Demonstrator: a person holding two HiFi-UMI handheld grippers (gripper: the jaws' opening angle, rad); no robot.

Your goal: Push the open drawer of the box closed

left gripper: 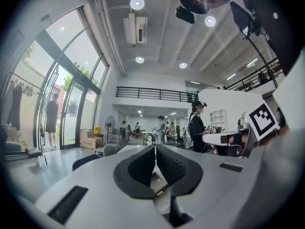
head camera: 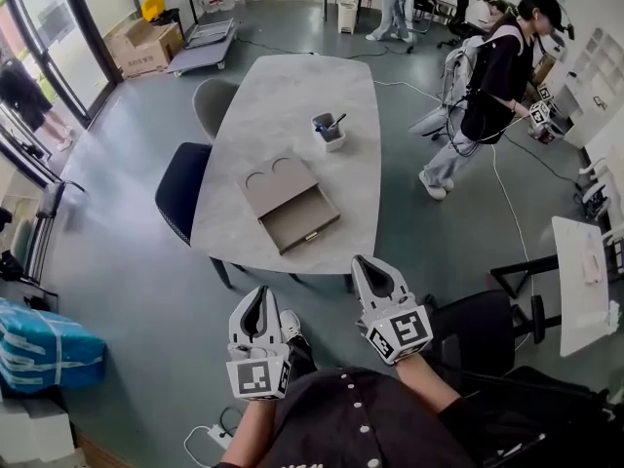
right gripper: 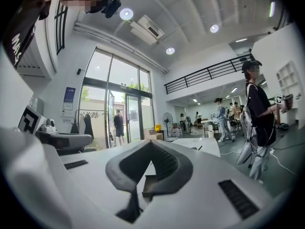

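Left claw [head camera: 260,293] and right claw [head camera: 370,262], both pinched together empty, face the drawer [head camera: 300,218].

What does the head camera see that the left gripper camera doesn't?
Only the head view plainly shows the box with its drawer open, and the pen cup. Only the left gripper view shows the ceiling lamps and the balcony rail. Both show the table, the standing person and the left gripper, jaws together.
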